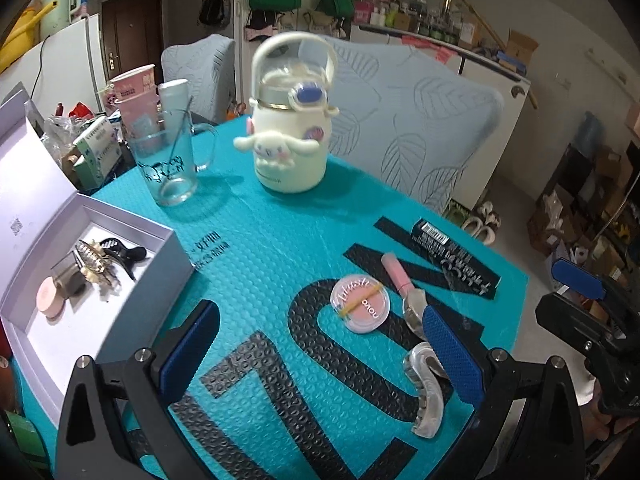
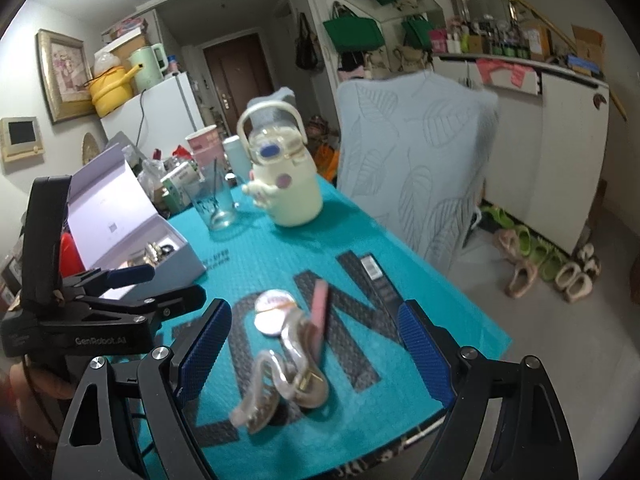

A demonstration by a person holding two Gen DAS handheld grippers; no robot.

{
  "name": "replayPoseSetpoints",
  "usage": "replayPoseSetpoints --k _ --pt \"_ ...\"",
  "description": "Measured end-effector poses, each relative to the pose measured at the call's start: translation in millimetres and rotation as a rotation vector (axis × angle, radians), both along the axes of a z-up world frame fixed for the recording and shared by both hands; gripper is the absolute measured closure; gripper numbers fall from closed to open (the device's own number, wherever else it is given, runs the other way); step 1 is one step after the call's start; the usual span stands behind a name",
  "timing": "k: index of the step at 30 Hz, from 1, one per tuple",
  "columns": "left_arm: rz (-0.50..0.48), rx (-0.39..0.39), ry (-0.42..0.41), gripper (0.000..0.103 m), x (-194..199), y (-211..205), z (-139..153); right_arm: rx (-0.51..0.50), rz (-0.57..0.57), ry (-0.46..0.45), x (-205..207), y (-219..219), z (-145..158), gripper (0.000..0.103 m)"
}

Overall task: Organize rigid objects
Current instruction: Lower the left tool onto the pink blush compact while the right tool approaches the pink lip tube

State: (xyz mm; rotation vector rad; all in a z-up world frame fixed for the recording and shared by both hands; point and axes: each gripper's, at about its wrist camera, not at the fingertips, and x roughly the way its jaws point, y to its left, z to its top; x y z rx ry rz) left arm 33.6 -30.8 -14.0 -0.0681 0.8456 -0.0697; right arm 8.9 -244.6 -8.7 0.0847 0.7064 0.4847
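Both tools, left tool (image 1: 320,344) and right tool (image 2: 316,348), gape wide, holding nothing, over the clear hair claw (image 2: 280,384) low centre on the desk (image 1: 260,248); next grab it, then carry to the open box (image 1: 132,288) at left

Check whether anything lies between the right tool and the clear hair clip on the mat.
Nothing visible does. The right tool is open with the clear hair clip on the mat below, between its fingers. The round blush compact and pink tube lie beyond it.
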Motion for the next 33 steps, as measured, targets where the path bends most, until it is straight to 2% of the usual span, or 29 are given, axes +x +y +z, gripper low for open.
replayPoseSetpoints --k 16,21,24,27,29,30,31,33 --pt "-0.112 0.043 0.135 0.0 37 -15 -54 0.045 0.069 0.12 -1 0 -47 0.017" --pt "-0.162 0.05 0.134 0.0 49 -21 -62 0.044 0.065 0.123 2 -2 -51 0.017" --pt "-0.188 0.068 0.125 0.004 55 -24 -66 0.051 0.068 0.122 5 -3 -51 0.017" --pt "-0.209 0.049 0.139 0.005 61 -25 -71 0.046 0.073 0.107 7 -2 -48 0.021" --pt "-0.204 0.024 0.146 0.026 64 -21 -73 0.04 0.069 0.097 10 -3 -47 0.026" --pt "-0.199 0.034 0.128 0.03 64 -21 -72 0.035 0.066 0.095 11 -3 -47 0.031" --pt "-0.211 0.034 0.116 0.046 63 -22 -71 0.024 0.065 0.095 14 -3 -47 0.039" --pt "-0.245 0.063 0.108 0.048 60 -30 -70 -0.001 0.057 0.093 19 -3 -49 0.045"
